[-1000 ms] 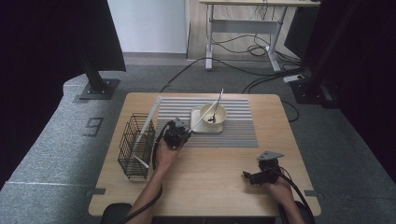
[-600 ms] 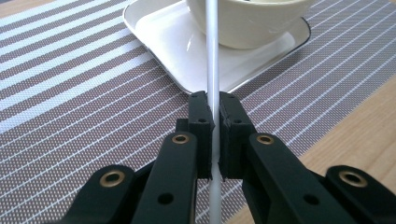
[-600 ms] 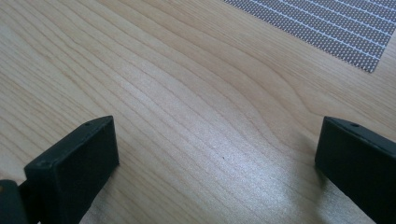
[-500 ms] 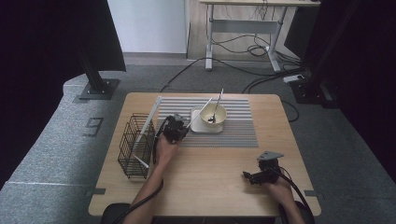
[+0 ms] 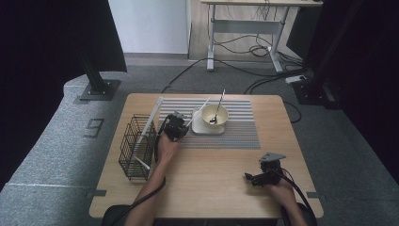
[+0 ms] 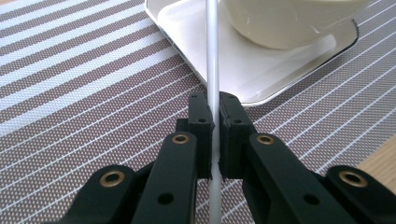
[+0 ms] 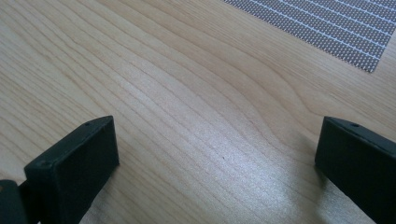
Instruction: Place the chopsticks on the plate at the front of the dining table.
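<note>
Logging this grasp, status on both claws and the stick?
Left claw shut on thin white stick, beside cream bowl on white square tray. Right claw open over bare wooden table. Nothing blocking.

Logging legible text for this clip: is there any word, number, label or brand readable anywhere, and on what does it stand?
"9": a grey mark on the grey floor mat, left of the table; it may be a shape and no digit.
No other text: the left gripper, the white stick that it clamps, the bowl, the wire basket, the striped mat and the right gripper bear none that can be read.
</note>
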